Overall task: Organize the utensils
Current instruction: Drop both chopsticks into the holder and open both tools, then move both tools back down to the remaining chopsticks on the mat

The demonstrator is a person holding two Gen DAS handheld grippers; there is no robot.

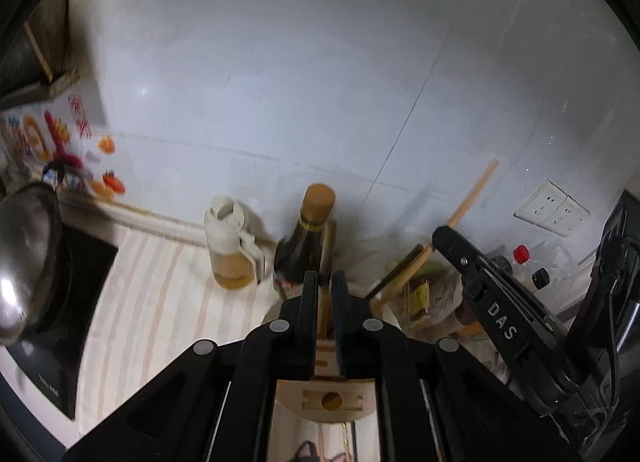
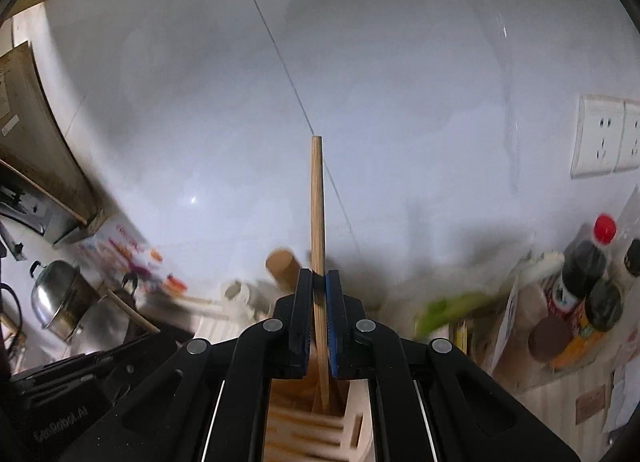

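In the right wrist view my right gripper (image 2: 319,282) is shut on a wooden chopstick (image 2: 317,197) that stands nearly upright; its lower end reaches the slotted wooden utensil holder (image 2: 352,422) below the fingers. In the left wrist view my left gripper (image 1: 326,280) is shut on a thin wooden upright part of the same holder (image 1: 326,398), which sits directly under it. The right gripper (image 1: 444,238) shows at the right with the chopstick (image 1: 474,193) slanting up from it.
A dark bottle with a brown cap (image 1: 306,238) and a cream oil jug (image 1: 232,246) stand by the white tiled wall. A wok (image 1: 24,258) on a black cooktop is at left. Sauce bottles (image 2: 584,270), green vegetables (image 2: 452,310) and wall sockets (image 2: 604,137) are at right.
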